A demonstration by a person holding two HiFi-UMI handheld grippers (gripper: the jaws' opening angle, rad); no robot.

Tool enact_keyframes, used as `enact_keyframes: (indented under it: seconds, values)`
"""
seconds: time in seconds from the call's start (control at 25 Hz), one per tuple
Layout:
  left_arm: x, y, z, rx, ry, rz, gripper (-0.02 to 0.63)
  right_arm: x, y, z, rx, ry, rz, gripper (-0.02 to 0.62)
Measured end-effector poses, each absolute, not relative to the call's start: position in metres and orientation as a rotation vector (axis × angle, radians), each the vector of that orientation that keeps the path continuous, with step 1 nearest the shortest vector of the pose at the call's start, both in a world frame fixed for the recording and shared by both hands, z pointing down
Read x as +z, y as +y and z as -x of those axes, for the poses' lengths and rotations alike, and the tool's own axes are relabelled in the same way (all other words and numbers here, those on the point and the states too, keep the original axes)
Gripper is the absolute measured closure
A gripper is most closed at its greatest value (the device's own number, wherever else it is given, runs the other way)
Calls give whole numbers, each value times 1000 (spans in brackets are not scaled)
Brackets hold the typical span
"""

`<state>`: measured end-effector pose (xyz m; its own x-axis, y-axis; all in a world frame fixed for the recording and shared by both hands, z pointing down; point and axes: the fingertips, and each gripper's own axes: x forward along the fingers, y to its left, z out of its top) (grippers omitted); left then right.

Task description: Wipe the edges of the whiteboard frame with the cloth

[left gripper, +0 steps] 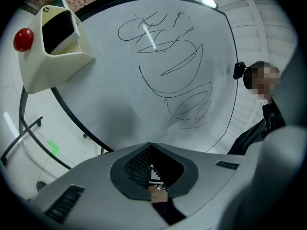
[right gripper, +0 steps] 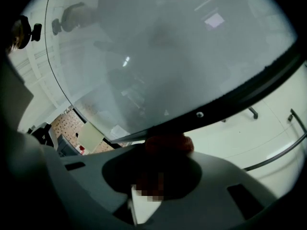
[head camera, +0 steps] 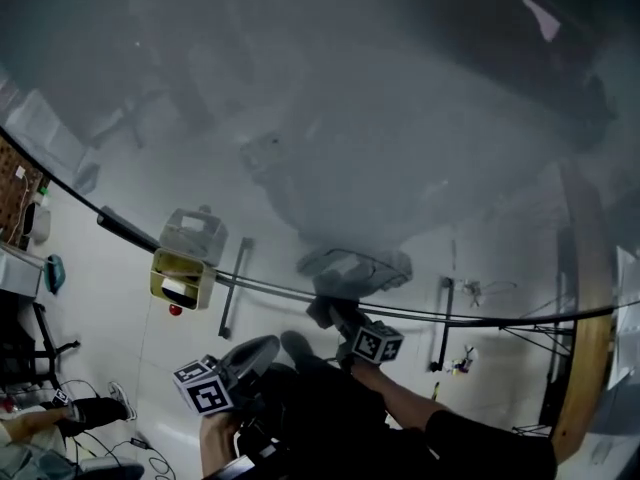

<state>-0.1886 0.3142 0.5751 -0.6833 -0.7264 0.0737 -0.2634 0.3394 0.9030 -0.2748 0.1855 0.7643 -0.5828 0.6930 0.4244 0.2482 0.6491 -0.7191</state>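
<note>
**Right hand (head camera: pixel 352 366):** your forearm is bare to a dark sleeve and reaches forward and up from the lower edge of the head view. The marker cube sits just behind the jaws.

**Right tool (head camera: pixel 338 313):** the jaws are closed on 1 crumpled cloth (head camera: pixel 355 268). It looks grey in the head view and dark and reddish in the right gripper view.

**Cloth position:** it lies at the tool's tips and is bunched over the thin black whiteboard frame (head camera: pixel 128 230) at the board's lower edge. Most of the fabric lies on the glossy white whiteboard (head camera: pixel 400 148) side. In the right gripper view the lump touches the frame band, left of 1 small screw head.

**Left hand (head camera: pixel 215 438):** it is held low and to your left, below the frame.

**Left tool (head camera: pixel 262 353):** it is well clear of the cloth and points up at the board. In the left gripper view the 2 jaw tips meet with nothing between them.

**Seen in the left gripper view, not the other 2:**
- Looping black pen scribbles (left gripper: pixel 172 66) on the board.
- 1 black eraser block (left gripper: pixel 60 28) seated in the cream plastic holder (left gripper: pixel 53 66), with 1 round red magnet (left gripper: pixel 23 39) beside it.

**Head view:** it shows the holder hanging at the frame, left of the cloth and well apart from it.
</note>
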Motion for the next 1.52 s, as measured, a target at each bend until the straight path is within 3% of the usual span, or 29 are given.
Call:
enact_keyframes:
  seconds: [0.48, 1.52]
  values:
    - [581, 349, 196, -1323, -2041, -997, 611, 772, 212, 282, 760, -2211, 661, 499]
    - [570, 556, 106, -1341, -2080, -1081, 611, 769, 285, 291, 1112, -2346, 193, 500]
